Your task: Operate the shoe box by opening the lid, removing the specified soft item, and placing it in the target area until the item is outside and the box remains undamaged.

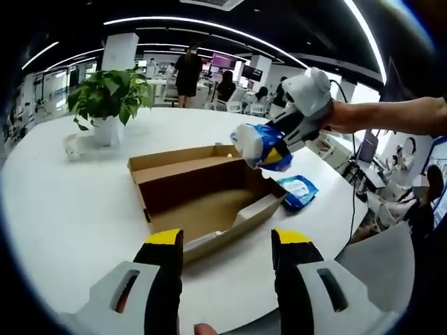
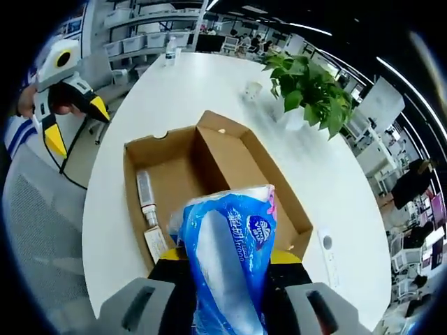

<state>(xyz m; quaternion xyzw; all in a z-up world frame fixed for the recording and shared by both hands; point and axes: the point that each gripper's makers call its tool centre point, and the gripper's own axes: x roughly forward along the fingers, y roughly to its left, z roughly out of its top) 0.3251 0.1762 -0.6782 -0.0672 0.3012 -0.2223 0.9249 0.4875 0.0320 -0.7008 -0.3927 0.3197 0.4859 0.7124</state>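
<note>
The cardboard shoe box (image 1: 202, 188) lies open on the white round table (image 1: 70, 209), lid flap folded out. My right gripper (image 2: 227, 258) is shut on a soft blue-and-white pack (image 2: 230, 272) and holds it in the air above the box (image 2: 209, 167). In the left gripper view, the right gripper (image 1: 279, 136) carries that pack (image 1: 262, 146) over the box's far right corner. My left gripper (image 1: 227, 241) is open and empty near the table's front edge; it also appears (image 2: 75, 124) off the table's edge. A small bottle (image 2: 145, 195) and a card (image 2: 155, 243) lie inside the box.
A second blue pack (image 1: 297, 192) lies on the table right of the box. A potted plant (image 1: 112, 98) and a small cup (image 1: 70, 146) stand at the far side. A white power strip (image 2: 327, 251) lies beside the box. A grey chair (image 2: 35, 230) stands off the table.
</note>
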